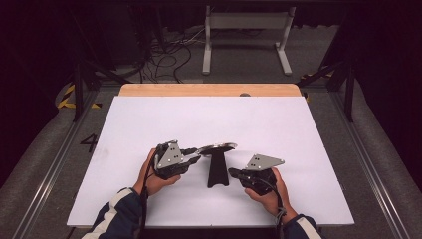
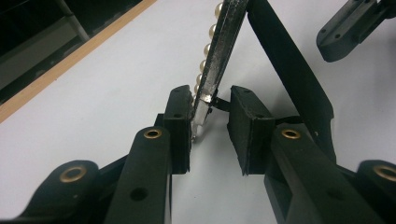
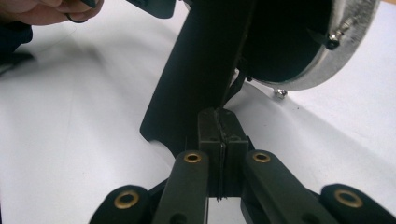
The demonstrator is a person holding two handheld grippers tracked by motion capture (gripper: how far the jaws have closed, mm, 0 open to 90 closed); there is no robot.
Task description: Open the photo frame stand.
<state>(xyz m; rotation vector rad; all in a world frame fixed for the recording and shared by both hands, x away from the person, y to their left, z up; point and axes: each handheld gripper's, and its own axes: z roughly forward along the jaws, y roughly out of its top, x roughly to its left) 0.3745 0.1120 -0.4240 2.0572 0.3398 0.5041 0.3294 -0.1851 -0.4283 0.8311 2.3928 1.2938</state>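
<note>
- Your left gripper sits at the left rim of the round mirror, which stands tilted on its black stand near the middle of the white table.
- In the left gripper view the jaws are part open around the mirror's silver, pearl-edged rim: one pad touches the rim, the other stands just clear of it, so nothing is clamped.
- Your right gripper lies low, just to the right of the stand's foot.
- In the right gripper view its jaws are pressed together at the tips, close against the black stand; a thin dark strip seems to run between them, but you cannot tell from here whether anything is really pinched.
- The mirror's dark back and silver edge hang just above and beyond the right gripper's tips.
- The stand's slanted leg rises directly behind the left gripper's far pad.
- A wooden strip edges the table's far side.
</note>
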